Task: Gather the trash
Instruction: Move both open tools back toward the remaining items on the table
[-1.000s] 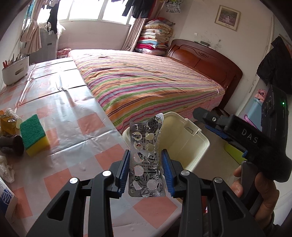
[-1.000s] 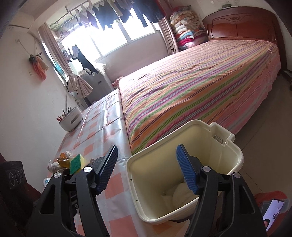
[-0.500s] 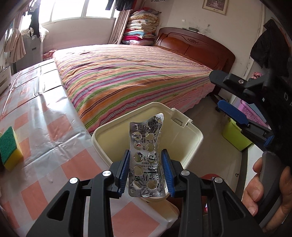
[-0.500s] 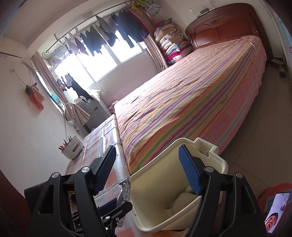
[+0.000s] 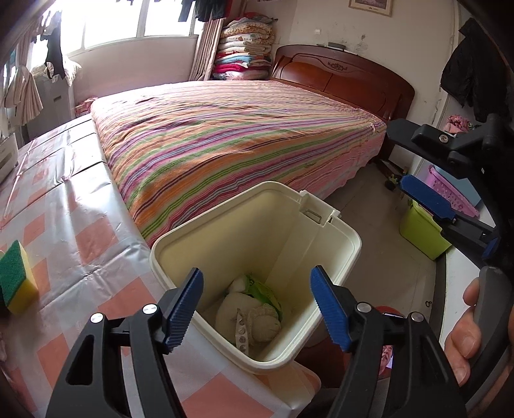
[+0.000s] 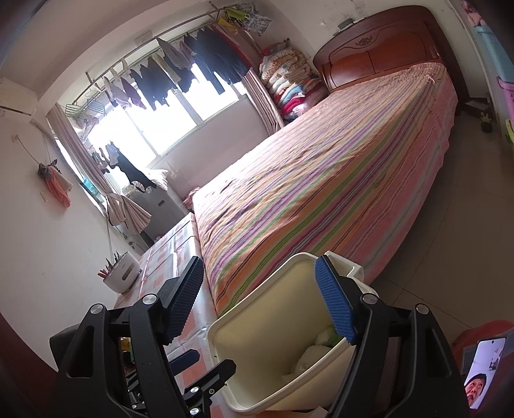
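1. My left tongs [image 5: 257,308] are wide open and hold nothing. Their blue pads [image 5: 184,308] hang right over the cream trash bin [image 5: 348,238].
2. My right tongs [image 6: 260,299] are wide open too, with nothing between them. In the left camera I see them [image 5: 430,173] off to the right, higher than the bin and apart from it. My hand [image 5: 465,334] is wrapped around their grip.
3. The trash I care about is a silver pill sheet [image 5: 241,331]. It lies inside the bin, near the bottom, leaning on a lumpy beige cloth thing [image 5: 253,318]. I can see little round bumps on the sheet. A green wrapper [image 5: 261,291] sits behind the cloth thing.
4. The bin is tall, with a thick rim and a small latch on its far side. It stands just past the right edge of the table [image 5: 64,225], touching or almost touching that edge; I cannot tell which. From the right camera I see the bin [image 6: 257,334] tilted, with white stuff in it.
5. The table has a shiny cover with pink and white squares. A green and yellow sponge [image 5: 16,279] sits near its left edge.
6. Past the table is a big bed [image 5: 225,135] with a striped sheet and a dark wood headboard [image 5: 347,77]. Folded blankets [image 5: 244,51] are stacked in the corner by the window [image 5: 128,19]. A lime green box [image 5: 420,231] stands on the floor to the right.
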A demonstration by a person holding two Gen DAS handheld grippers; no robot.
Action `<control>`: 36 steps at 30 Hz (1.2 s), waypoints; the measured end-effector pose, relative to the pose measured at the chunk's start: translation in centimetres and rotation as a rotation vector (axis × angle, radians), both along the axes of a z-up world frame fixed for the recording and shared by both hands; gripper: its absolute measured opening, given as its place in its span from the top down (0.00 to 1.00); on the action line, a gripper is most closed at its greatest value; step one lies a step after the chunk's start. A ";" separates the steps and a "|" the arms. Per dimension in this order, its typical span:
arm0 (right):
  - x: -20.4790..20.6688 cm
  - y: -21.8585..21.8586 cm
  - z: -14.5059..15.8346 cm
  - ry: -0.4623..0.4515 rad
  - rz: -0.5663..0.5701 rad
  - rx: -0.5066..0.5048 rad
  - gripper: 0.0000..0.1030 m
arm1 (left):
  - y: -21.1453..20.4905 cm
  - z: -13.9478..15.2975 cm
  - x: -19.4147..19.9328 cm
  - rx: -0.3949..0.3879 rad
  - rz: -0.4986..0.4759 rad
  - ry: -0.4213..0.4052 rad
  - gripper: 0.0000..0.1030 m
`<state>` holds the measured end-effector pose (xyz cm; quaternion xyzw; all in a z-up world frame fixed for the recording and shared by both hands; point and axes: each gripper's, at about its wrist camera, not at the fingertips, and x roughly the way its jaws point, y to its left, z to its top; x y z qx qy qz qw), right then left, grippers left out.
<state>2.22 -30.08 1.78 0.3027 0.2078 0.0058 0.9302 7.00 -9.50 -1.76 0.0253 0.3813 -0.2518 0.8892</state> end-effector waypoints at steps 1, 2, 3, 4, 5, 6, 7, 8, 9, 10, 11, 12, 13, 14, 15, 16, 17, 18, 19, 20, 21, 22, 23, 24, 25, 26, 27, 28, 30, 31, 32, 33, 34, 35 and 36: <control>0.0 0.0 -0.1 0.001 0.001 0.000 0.31 | 0.4 0.1 0.0 0.000 0.008 0.001 0.35; 0.0 0.1 -0.1 0.002 0.003 -0.002 0.30 | 0.9 0.2 0.0 -0.002 0.018 0.000 0.35; 0.0 0.3 -0.1 0.003 0.008 -0.006 0.30 | 1.5 0.3 0.0 -0.003 0.032 -0.003 0.35; 0.1 0.6 -0.1 0.004 0.013 -0.008 0.30 | 2.1 0.4 0.0 -0.003 0.046 -0.007 0.35; 0.2 0.8 0.0 0.004 0.018 -0.012 0.29 | 2.8 0.5 -0.1 0.001 0.060 -0.012 0.35; 0.3 1.1 0.0 0.005 0.025 -0.020 0.28 | 3.4 0.7 -0.1 0.014 0.078 -0.022 0.35; 0.5 1.4 0.0 0.006 0.032 -0.028 0.27 | 4.1 0.8 -0.2 0.035 0.100 -0.038 0.35; 0.6 1.7 0.0 0.007 0.039 -0.035 0.25 | 4.8 0.9 -0.3 0.055 0.123 -0.060 0.35; 0.7 2.1 0.1 0.007 0.047 -0.039 0.24 | 5.5 1.2 -0.5 0.074 0.147 -0.083 0.35; 0.8 2.5 0.1 0.006 0.054 -0.045 0.23 | 6.3 1.4 -0.7 0.092 0.174 -0.105 0.35; 0.9 2.9 0.1 0.005 0.065 -0.052 0.23 | 7.1 1.7 -1.0 0.109 0.202 -0.130 0.35; 1.1 3.4 0.1 0.005 0.075 -0.061 0.23 | 8.0 1.9 -1.2 0.127 0.230 -0.153 0.35; 1.1 3.8 0.2 0.004 0.083 -0.068 0.22 | 8.8 2.1 -1.5 0.144 0.256 -0.172 0.35; 1.3 4.3 0.2 0.003 0.093 -0.076 0.21 | 9.6 2.3 -1.8 0.161 0.281 -0.192 0.35; 1.4 4.9 0.3 0.002 0.111 -0.083 0.21 | 10.5 2.6 -1.8 0.181 0.314 -0.216 0.35; 1.5 5.4 0.3 0.000 0.122 -0.090 0.20 | 11.4 2.8 -2.1 0.203 0.351 -0.240 0.35; 1.5 5.9 0.4 -0.001 0.132 -0.098 0.20 | 12.3 3.0 -2.3 0.226 0.385 -0.260 0.35; 1.7 6.6 0.5 -0.005 0.150 -0.110 0.19 | 13.3 3.3 -2.6 0.242 0.414 -0.278 0.35; 1.8 7.3 0.6 -0.007 0.167 -0.121 0.19 | 14.3 3.5 -2.8 0.251 0.443 -0.293 0.35; 1.9 8.1 0.6 -0.010 0.187 -0.135 0.18 | 15.3 3.7 -3.0 0.259 0.472 -0.301 0.35; 2.0 8.7 0.7 -0.013 0.202 -0.144 0.17 | 16.4 3.9 -3.2 0.268 0.496 -0.306 0.35; 2.1 9.6 0.7 -0.017 0.231 -0.154 0.17 | 17.4 4.1 -3.4 0.272 0.523 -0.310 0.35; 2.2 10.5 0.6 -0.014 0.259 -0.170 0.16 | 18.5 4.3 -3.7 0.267 0.550 -0.312 0.35; 2.5 11.5 0.5 -0.007 0.286 -0.188 0.16 | 19.6 4.5 -4.0 0.258 0.566 -0.310 0.35; 2.6 12.6 0.4 -0.003 0.310 -0.202 0.16 | 20.6 4.6 -4.4 0.249 0.583 -0.307 0.35; 2.7 13.5 0.2 -0.001 0.342 -0.210 0.15 | 21.6 4.8 -4.7 0.241 0.607 -0.309 0.35; 2.9 14.6 0.1 0.005 0.375 -0.222 0.12 | 22.5 4.9 -5.1 0.233 0.630 -0.313 0.35; 3.0 15.7 -0.1 0.011 0.400 -0.242 0.10 | 23.2 5.0 -5.6 0.229 0.649 -0.317 0.35; 3.0 17.6 -0.3 0.015 0.434 -0.267 0.10 | 24.7 4.9 -6.4 0.227 0.694 -0.324 0.35; 3.0 18.5 -0.4 0.015 0.463 -0.274 0.10 | 25.4 4.9 -6.7 0.222 0.713 -0.326 0.35; 3.0 19.4 -0.5 0.015 0.477 -0.284 0.10 | 26.0 4.8 -6.9 0.217 0.727 -0.323 0.35; 3.0 20.2 -0.6 0.017 0.490 -0.295 0.10 | 26.7 4.7 -7.2 0.213 0.740 -0.318 0.35; 3.2 21.0 -0.7 0.024 0.514 -0.300 0.10 | 27.4 4.5 -7.5 0.206 0.753 -0.310 0.35; 3.4 21.8 -0.9 0.032 0.537 -0.300 0.10 | 28.0 4.3 -7.6 0.198 0.761 -0.300 0.35; 3.7 22.4 -1.1 0.038 0.553 -0.301 0.10 | 28.6 4.1 -7.8 0.192 0.769 -0.291 0.35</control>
